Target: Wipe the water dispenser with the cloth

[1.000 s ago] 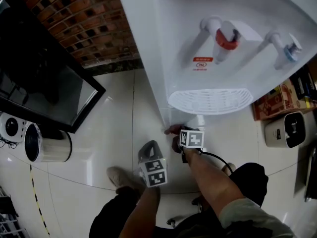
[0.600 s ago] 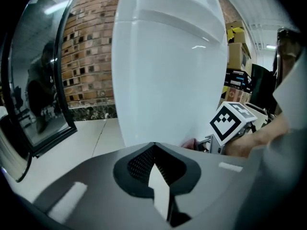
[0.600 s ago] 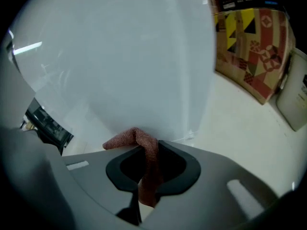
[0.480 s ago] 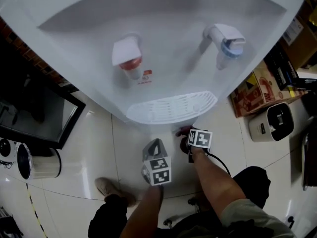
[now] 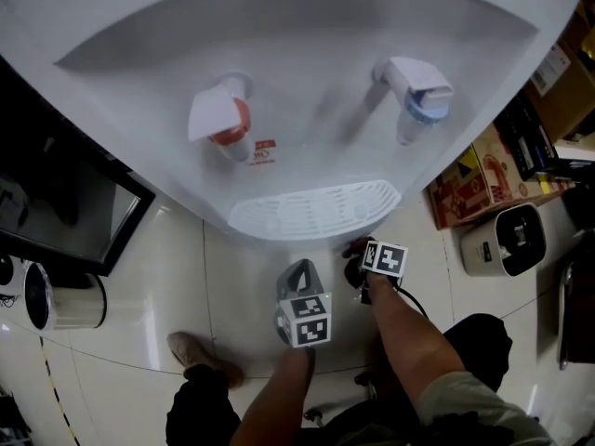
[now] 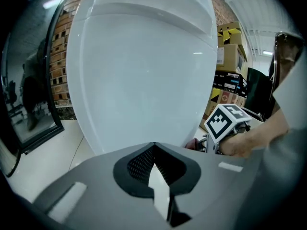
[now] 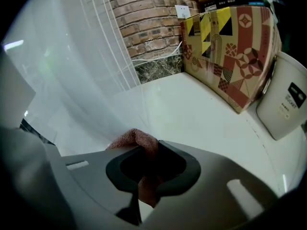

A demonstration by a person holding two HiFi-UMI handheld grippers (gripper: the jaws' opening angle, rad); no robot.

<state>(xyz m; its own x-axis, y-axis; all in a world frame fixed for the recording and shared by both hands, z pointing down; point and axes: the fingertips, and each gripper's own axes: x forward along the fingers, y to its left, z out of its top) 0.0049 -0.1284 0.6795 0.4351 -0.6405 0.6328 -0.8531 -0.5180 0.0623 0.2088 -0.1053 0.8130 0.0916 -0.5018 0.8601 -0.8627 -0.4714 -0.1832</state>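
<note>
We are swinging the right gripper, pinching the cloth, to the front of the water dispenser, seemingly wiping; the left gripper is trailing, closed and empty.

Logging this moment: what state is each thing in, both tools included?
white water dispenser: upright on the floor.
red-tipped tap: no water running.
blue-tipped tap: no water running.
pinkish-red cloth: bunched, clamped in the right tool.
right tool: shut on the cloth.
left tool: jaws together, nothing between them.
</note>
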